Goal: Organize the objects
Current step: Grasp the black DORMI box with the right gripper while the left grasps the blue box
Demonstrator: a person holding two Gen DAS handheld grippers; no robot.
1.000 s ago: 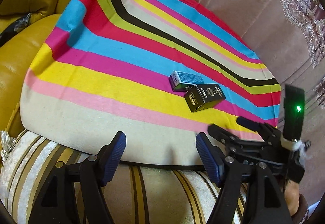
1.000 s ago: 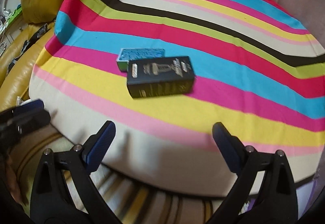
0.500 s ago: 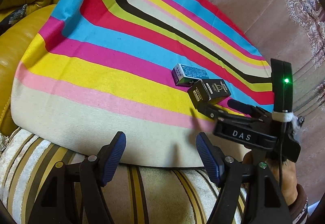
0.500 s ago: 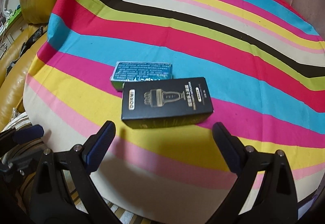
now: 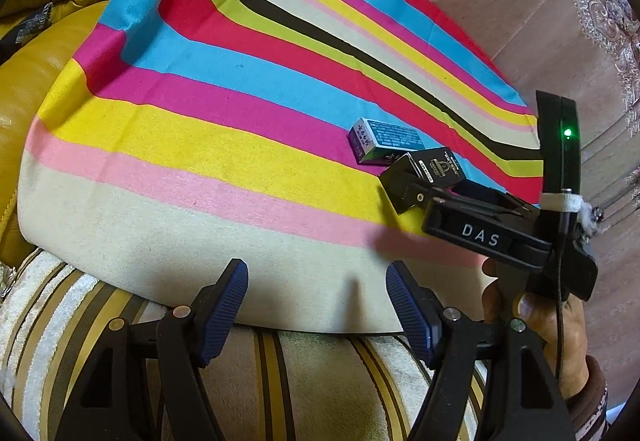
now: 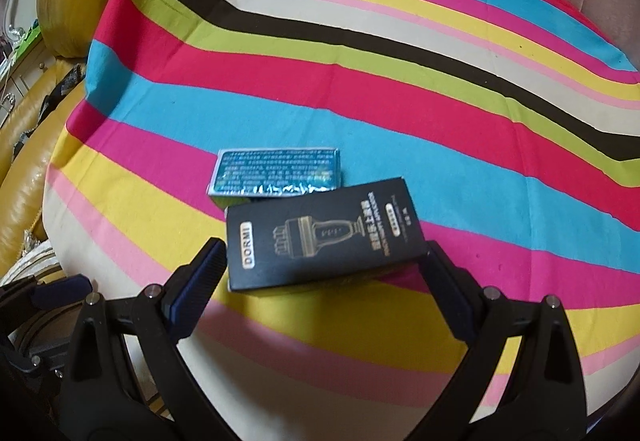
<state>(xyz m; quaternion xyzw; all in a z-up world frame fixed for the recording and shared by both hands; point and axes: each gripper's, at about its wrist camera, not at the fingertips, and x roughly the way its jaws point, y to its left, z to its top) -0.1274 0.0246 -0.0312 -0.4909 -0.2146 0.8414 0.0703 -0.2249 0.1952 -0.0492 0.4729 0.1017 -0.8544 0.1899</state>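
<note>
The right tongs (image 6: 322,281) stand wide apart, one blue pad at each short end of the black DORMI box (image 6: 320,235); whether the pads touch it cannot be told. A second ago the box lay well ahead of these tongs; now it sits between them. The box is flat, matte black, with a gold outline drawing and a pale brand label at its left end. Its far long edge touches the teal foil-printed box (image 6: 276,173), which lies parallel just behind. Both rest on the striped cloth (image 6: 400,89), nearer its front edge, with open cloth to the left and behind.

The left tongs (image 5: 316,305) are spread apart and hold nothing, hovering over the striped cushion (image 5: 304,381) at the cloth's near edge, much as before. A yellow leather sofa (image 5: 36,81) borders the left side.
</note>
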